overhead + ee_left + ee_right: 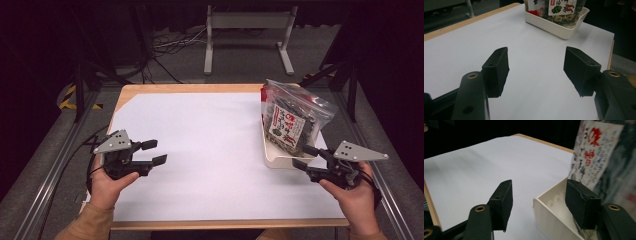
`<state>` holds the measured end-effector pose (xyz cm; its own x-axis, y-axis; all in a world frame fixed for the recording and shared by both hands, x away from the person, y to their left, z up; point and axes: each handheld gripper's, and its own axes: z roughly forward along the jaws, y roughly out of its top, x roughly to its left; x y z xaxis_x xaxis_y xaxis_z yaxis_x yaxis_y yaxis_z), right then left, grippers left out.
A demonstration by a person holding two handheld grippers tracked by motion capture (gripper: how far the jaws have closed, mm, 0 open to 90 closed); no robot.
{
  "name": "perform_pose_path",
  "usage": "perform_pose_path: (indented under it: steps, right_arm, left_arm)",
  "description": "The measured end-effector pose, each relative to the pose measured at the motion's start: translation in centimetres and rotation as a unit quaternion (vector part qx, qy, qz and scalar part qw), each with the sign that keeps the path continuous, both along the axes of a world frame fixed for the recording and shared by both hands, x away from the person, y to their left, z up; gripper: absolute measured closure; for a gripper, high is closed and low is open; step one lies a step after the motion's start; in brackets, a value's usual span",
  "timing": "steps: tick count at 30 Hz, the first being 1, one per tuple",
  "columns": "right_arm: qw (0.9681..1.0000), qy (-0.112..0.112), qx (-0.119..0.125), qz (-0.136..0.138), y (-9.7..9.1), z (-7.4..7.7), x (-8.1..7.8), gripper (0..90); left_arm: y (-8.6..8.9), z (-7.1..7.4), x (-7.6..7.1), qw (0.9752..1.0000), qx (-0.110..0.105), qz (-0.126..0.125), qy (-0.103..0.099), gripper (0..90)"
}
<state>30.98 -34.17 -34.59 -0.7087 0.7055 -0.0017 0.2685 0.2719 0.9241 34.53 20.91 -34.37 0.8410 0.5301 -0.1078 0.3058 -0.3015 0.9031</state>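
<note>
A clear zip bag (292,117) of dark dried food with a red-printed label stands in a cream tray (280,161) at the table's right side. My right gripper (301,156) is at the tray's near corner, open. In the right gripper view (537,200) the tray's near wall (551,217) lies between the jaws, one jaw outside and one over the inside, with the bag (599,157) just beyond. My left gripper (157,152) hovers open over the left of the white sheet with nothing between its fingers (536,67). Its view looks across to the tray (559,28) and bag (559,7).
A white sheet (200,140) covers most of the wooden table (150,88). Behind the table, a white metal stand (247,30) and loose cables (170,45) rest on the grey floor. Dark rails run along both sides of the table.
</note>
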Motion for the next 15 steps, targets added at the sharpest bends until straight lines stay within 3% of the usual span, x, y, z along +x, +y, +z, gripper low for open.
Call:
perform_pose_path:
  steps: [7, 15]
  right_arm:
    - [0.9994, 0.007, 0.005, 0.034, 1.3, -1.8, 1.0, 37.4]
    - [0.9990, 0.023, 0.002, 0.039, 2.0, -3.6, 1.6, 35.2]
  left_arm:
    - [0.1, -0.4, -0.2, 1.0000, -0.003, -0.001, 0.002, 37.4]
    - [0.3, -0.7, -0.3, 1.0000, -0.004, -0.001, 0.006, 36.9]
